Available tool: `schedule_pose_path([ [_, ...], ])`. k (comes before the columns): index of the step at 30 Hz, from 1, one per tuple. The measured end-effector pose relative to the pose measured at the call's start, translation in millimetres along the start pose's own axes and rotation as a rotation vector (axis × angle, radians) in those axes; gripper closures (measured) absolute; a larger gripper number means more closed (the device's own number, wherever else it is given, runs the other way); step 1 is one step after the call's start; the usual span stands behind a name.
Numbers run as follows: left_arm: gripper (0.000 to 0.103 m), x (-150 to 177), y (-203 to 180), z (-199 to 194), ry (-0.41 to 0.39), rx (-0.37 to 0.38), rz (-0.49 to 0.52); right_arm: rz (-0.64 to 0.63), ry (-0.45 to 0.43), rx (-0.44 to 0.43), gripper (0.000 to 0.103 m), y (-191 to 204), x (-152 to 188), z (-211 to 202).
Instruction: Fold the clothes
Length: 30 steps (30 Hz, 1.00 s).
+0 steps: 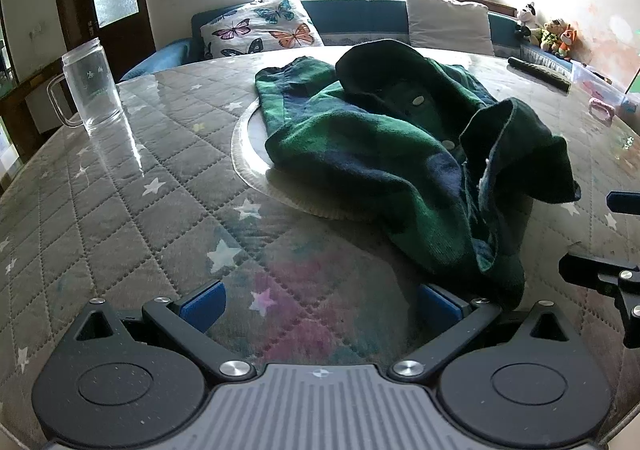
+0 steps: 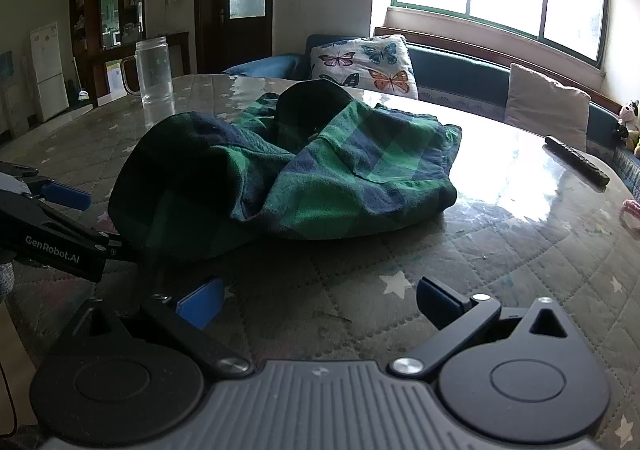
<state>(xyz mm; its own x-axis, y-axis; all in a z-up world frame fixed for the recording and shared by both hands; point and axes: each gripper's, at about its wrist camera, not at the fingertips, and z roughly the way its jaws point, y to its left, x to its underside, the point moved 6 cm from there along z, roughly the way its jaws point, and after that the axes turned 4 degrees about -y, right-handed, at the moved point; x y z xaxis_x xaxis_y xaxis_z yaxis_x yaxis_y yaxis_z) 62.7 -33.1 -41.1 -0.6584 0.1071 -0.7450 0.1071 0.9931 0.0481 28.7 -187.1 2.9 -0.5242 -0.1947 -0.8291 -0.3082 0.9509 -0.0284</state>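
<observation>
A green and navy plaid shirt (image 1: 360, 153) lies crumpled on the round quilted table (image 1: 160, 209), collar and buttons facing up. My left gripper (image 1: 320, 306) is open just in front of it, with only table between the blue pads. The shirt's near corner (image 1: 500, 278) rests against its right finger. In the right wrist view the shirt (image 2: 288, 177) bulks up ahead and to the left. My right gripper (image 2: 318, 302) is open over bare table, a short way from the cloth. One blue pad (image 2: 66, 195) of the left gripper shows at the left edge.
A clear glass mug (image 1: 90, 89) stands at the table's far left. A dark remote-like bar (image 1: 540, 73) and a pink object (image 1: 600, 109) lie at the far right. A round glass disc (image 1: 248, 145) sits under the shirt. A sofa with a butterfly pillow (image 1: 260, 29) is behind the table.
</observation>
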Motion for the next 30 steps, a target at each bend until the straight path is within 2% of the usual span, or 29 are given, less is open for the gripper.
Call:
schedule_pose_path([
  [15, 0.0, -5.2, 5.1, 5.7, 0.006, -0.002, -0.011, 0.009, 0.008, 0.006, 0.0, -5.6, -4.8, 7.0],
  [30, 0.0, -16.8, 21.3, 9.8, -0.007, -0.027, -0.03, 0.027, -0.01, 0.048, 0.0, -27.2, -19.0, 10.6],
])
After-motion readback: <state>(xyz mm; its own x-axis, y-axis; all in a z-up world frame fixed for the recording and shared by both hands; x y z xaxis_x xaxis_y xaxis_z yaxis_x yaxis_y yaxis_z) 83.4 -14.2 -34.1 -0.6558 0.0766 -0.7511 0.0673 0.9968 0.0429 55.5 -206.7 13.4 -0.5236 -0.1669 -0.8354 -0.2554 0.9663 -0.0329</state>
